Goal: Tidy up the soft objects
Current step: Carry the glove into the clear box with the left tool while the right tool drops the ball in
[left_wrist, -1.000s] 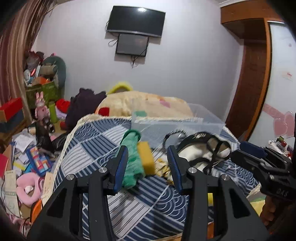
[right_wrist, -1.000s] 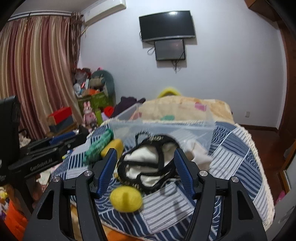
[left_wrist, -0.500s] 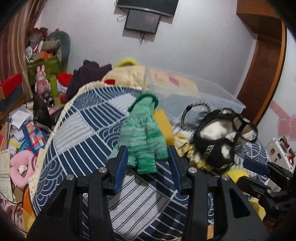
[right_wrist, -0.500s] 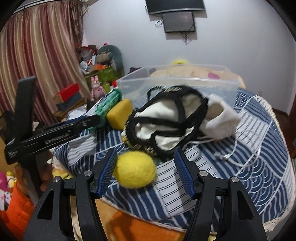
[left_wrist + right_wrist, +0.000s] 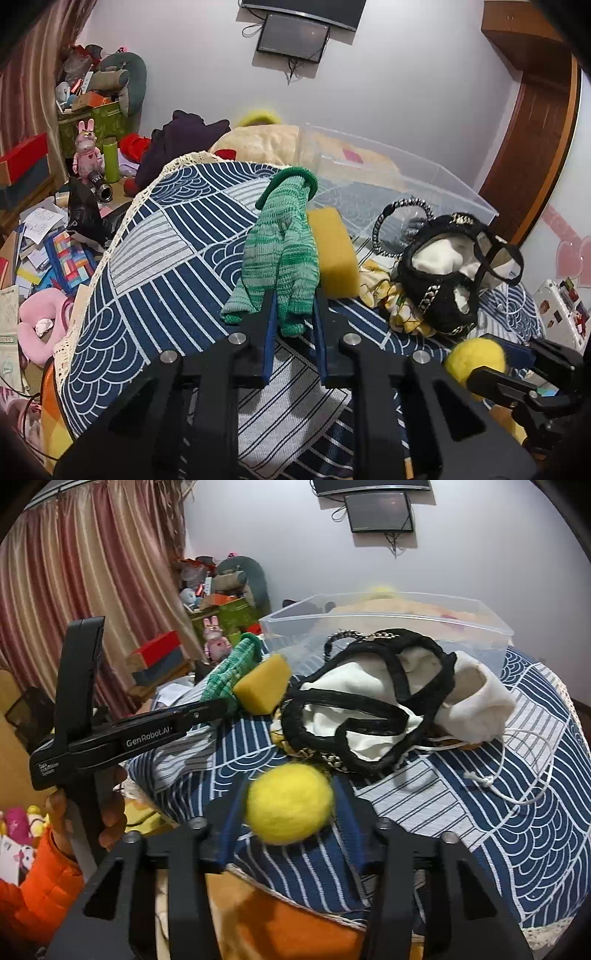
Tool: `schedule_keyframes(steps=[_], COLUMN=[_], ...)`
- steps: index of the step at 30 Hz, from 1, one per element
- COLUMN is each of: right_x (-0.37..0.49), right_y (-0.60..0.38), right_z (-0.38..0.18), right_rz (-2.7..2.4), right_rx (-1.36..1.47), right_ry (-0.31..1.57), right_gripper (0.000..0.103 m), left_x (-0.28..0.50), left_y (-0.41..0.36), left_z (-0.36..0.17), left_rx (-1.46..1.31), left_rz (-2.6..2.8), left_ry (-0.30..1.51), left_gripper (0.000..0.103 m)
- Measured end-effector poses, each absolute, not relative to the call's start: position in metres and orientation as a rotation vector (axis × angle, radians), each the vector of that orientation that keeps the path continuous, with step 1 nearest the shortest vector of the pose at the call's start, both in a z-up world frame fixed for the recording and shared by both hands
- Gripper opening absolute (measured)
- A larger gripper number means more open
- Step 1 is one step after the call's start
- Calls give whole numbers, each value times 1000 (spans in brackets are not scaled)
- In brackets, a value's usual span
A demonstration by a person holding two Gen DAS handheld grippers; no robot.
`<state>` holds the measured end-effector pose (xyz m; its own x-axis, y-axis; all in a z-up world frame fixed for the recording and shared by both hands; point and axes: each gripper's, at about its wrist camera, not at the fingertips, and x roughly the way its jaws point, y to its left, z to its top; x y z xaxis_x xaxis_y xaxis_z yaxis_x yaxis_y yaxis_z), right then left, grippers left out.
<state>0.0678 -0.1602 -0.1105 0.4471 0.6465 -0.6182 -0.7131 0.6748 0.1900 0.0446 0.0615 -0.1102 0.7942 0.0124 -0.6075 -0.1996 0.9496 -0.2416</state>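
Note:
A green knit glove (image 5: 280,251) lies on the blue patterned cloth (image 5: 166,280). Its lower end sits between the blue pads of my left gripper (image 5: 294,299). The jaws are closing and the pads press the knit. In the right wrist view the left gripper (image 5: 207,710) reaches in from the left to the glove (image 5: 229,668). My right gripper (image 5: 290,788) has a yellow felt ball (image 5: 290,803) between its fingers at the cloth's near edge. Those jaws are closing too, and both pads touch the ball. The ball (image 5: 474,354) also shows at the lower right in the left wrist view.
A yellow sponge (image 5: 334,254) lies against the glove. A black-trimmed white bag (image 5: 369,709) with a loose cord is heaped behind the ball. A clear plastic bin (image 5: 388,627) stands at the back. A hand in an orange sleeve (image 5: 110,812) holds the left gripper. Clutter covers the floor at left.
Both grippers dropped toward the cloth. The left jaws narrowed onto the glove's lower end. The right jaws narrowed around the yellow ball.

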Motion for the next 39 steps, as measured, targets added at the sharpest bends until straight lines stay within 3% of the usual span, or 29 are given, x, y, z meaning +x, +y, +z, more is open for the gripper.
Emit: schedule_keyframes(steps=[24, 39], right_x=[82, 129], right_y=[-196, -174], right_z=[-29, 0], right_rz=[627, 580], right_rx=[-46, -64], right_ry=[442, 343], right_gripper=[38, 38], left_x=[10, 64], left_y=[43, 38], left_z=[-30, 4], left_rx=[-215, -177], left_rz=[58, -27], left_ry=[415, 372], left_gripper=[13, 13])
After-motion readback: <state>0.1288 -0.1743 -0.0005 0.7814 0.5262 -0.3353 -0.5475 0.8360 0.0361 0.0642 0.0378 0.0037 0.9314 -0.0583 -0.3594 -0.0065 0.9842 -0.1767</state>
